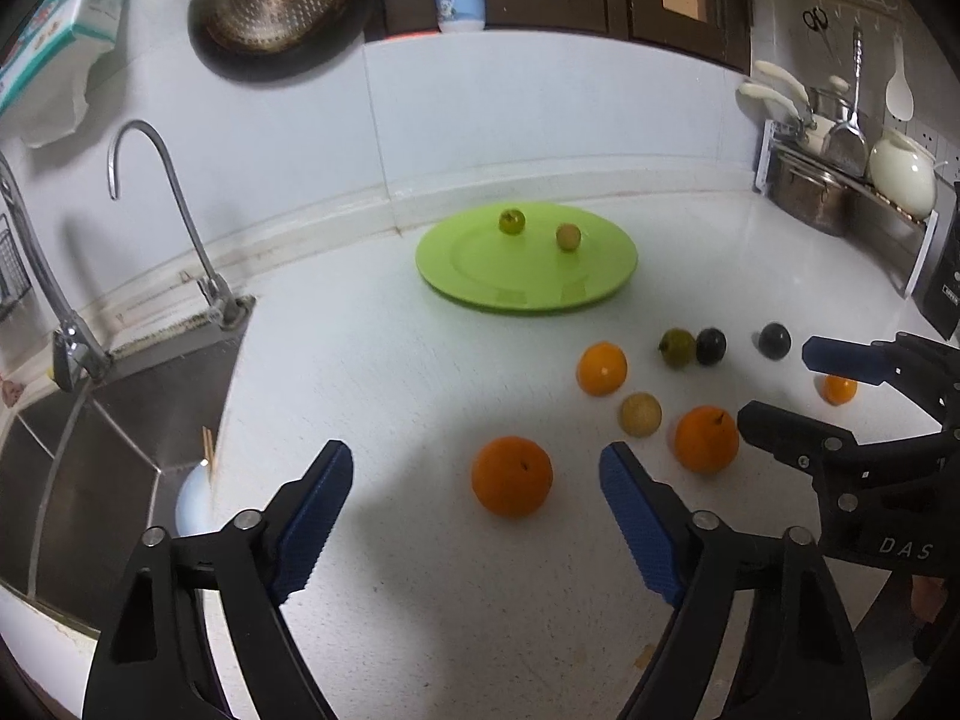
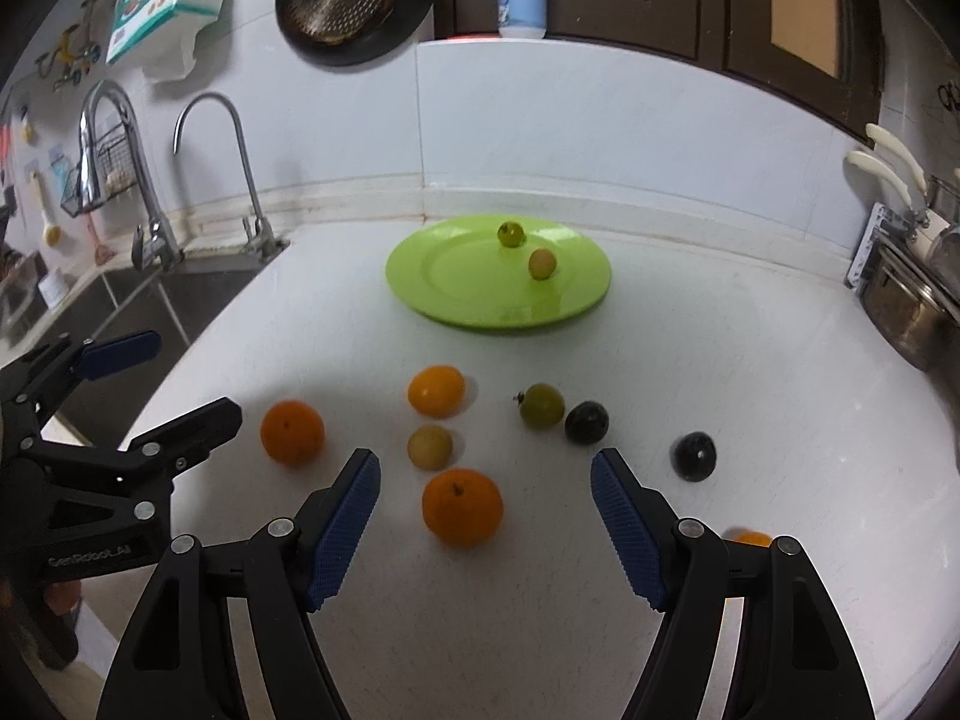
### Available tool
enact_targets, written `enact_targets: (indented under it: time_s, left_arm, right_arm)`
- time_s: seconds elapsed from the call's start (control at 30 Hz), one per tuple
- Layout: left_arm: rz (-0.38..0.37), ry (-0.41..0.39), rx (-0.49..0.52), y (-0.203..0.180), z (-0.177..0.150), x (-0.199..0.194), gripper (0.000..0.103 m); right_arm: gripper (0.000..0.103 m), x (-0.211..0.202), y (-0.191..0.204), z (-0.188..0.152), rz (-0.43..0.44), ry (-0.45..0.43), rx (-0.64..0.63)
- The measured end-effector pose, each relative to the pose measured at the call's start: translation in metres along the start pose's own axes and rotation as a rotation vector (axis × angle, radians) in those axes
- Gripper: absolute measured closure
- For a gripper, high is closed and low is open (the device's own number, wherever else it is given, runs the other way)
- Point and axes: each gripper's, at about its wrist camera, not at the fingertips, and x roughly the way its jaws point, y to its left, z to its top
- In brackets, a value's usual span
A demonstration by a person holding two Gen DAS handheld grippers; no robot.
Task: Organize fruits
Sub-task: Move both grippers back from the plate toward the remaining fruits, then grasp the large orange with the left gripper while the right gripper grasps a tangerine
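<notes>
Left wrist view: both grippers, left gripper (image 1: 474, 474) and right gripper (image 2: 486, 474), are hovering with jaws spread; sink (image 1: 120, 420) is bordering the tabletop (image 1: 420, 600) at 9 o'clock.

Black grippers (image 2: 485, 531) — silver screws, 2 fingers (image 2: 347, 531) each, ribbed blue pads.

Readable lettering on the two grippers

The right gripper (image 1: 774, 381) body shows "DAS"; the left gripper (image 2: 186, 372) body reads roughly "GenRobot_AI". Box and bottle print is illegible.

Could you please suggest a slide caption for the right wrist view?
Open right gripper above an orange, loose fruit around it, two small fruits on the green plate.
</notes>
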Motion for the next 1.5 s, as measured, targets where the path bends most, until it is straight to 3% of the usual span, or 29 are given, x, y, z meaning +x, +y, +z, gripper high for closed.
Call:
enact_targets:
  time_s: [0.2, 0.37, 0.77, 0.93, 1.5]
  left_arm:
    - [-0.028, 0.066, 0.008, -0.003, -0.008, 0.021, 0.033]
    - [-0.052, 0.111, 0.022, -0.007, -0.013, 0.036, 0.037]
    - [-0.070, 0.146, 0.010, -0.004, -0.010, 0.059, 0.053]
    - [-0.097, 0.156, 0.008, -0.005, -0.009, 0.064, 0.062]
    - [-0.098, 0.120, 0.016, -0.005, -0.004, 0.049, 0.063]
  right_arm:
    - [0.031, 0.018, 0.000, -0.007, 0.033, 0.058, 0.000]
    - [0.039, 0.032, -0.002, -0.013, 0.057, 0.103, 0.001]
    - [0.055, 0.050, -0.001, -0.011, 0.104, 0.148, 0.012]
    - [0.057, 0.052, -0.001, -0.011, 0.100, 0.152, 0.013]
    - [0.061, 0.046, -0.001, -0.007, 0.107, 0.130, 0.019]
